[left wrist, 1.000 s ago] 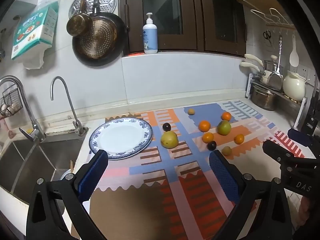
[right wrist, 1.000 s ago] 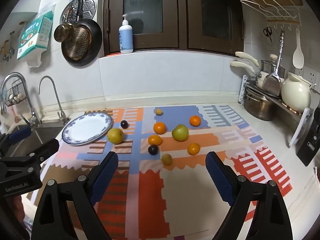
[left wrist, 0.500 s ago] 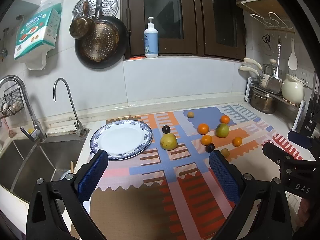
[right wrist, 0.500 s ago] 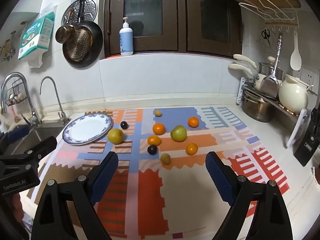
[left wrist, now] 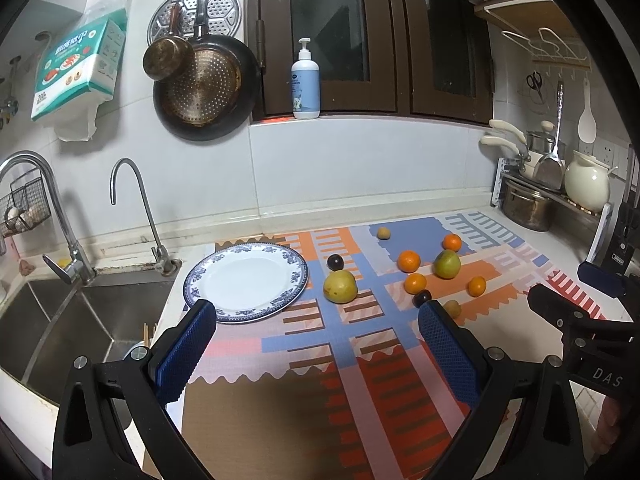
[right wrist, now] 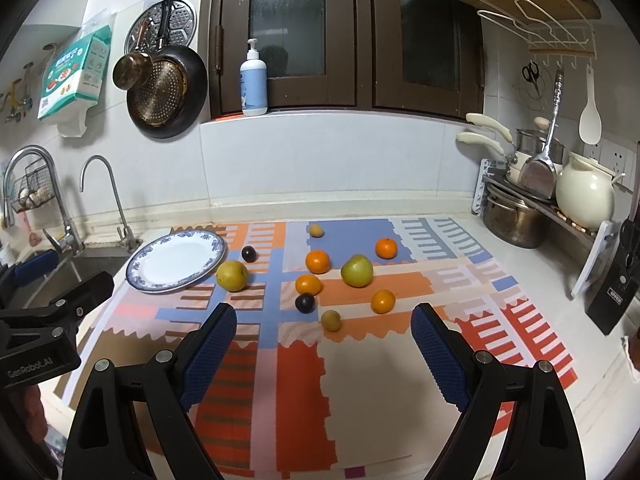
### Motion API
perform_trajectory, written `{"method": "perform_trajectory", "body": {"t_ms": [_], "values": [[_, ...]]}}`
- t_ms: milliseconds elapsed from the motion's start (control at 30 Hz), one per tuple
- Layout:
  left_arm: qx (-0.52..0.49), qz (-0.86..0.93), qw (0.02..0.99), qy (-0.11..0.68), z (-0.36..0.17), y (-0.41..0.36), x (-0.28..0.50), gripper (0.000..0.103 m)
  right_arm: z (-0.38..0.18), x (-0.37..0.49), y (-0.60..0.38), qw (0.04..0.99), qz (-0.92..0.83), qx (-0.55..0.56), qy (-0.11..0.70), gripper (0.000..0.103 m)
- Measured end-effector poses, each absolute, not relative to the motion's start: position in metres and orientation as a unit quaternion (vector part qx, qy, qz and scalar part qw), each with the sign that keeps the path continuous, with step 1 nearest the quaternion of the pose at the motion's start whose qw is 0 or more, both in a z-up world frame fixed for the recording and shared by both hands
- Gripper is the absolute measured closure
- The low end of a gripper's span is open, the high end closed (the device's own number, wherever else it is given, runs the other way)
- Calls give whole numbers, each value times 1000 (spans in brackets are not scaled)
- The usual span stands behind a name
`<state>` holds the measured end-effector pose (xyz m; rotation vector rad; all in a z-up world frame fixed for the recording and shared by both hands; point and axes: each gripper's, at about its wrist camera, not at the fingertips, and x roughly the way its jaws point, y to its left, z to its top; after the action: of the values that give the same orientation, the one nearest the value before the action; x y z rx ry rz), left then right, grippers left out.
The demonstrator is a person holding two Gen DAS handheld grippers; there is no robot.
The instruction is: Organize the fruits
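**Both grippers wide and empty above a mat of loose fruit**

The left gripper [left wrist: 316, 334] was spread wide with nothing between its blue pads, held back from the fruit and well above the patterned mat [right wrist: 304, 380] on the desk. The right gripper [right wrist: 323, 338] was likewise fully parted and empty. Every fruit lay on the mat, right of the blue-rimmed plate [right wrist: 138, 270], which was bare and sat beside the sink [left wrist: 60, 320].

Judging from this layout, the step in hand was the first approach, with the plate as the likely collecting place. To do it well, the left gripper would best take the yellow pear-like fruit [left wrist: 340, 286], the one nearest the plate, coming down with one pad on each side of its widest part and closing gently, since round fruit rolls if nudged off-centre. The right gripper could start on the close cluster, picking an outer piece first so its pads do not knock the neighbours.

Counted in the right wrist view: four oranges, [right wrist: 318, 261], [right wrist: 386, 248], [right wrist: 308, 284] and [right wrist: 383, 301]; two dark plums, [right wrist: 249, 254] and [right wrist: 305, 303]; two small yellow-brown fruits, [right wrist: 316, 231] and [right wrist: 331, 320]; one green fruit [right wrist: 357, 271]; and the one yellow fruit. Ten pieces in all, one plate, two grippers.
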<state>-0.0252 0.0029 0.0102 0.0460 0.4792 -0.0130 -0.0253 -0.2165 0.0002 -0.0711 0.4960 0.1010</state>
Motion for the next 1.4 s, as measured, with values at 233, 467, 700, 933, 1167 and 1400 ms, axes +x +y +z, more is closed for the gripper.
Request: {"method": "perform_trajectory", "body": {"t_ms": [233,467,700,933,1167,1400], "values": [[22,-5,973,231,10,5,-24,0,1,-23,-214,968,51,-36,243,13],[23,-8,973,228,11,4,-23,0,1,-22,-214,968,51,-35,243,13],[24,-8,974,227,11,2,-21,0,1,-22,-214,968,51,-35,243,13],[23,-9,973,227,11,2,-21,0,1,-20,-214,968,51,-35,244,13],[24,-11,974,227,10,0,-19,0,1,-20,-213,968,51,-35,245,13],[24,-11,974,227,9,0,-19,0,1,-19,-213,967,51,-34,246,13]]}}
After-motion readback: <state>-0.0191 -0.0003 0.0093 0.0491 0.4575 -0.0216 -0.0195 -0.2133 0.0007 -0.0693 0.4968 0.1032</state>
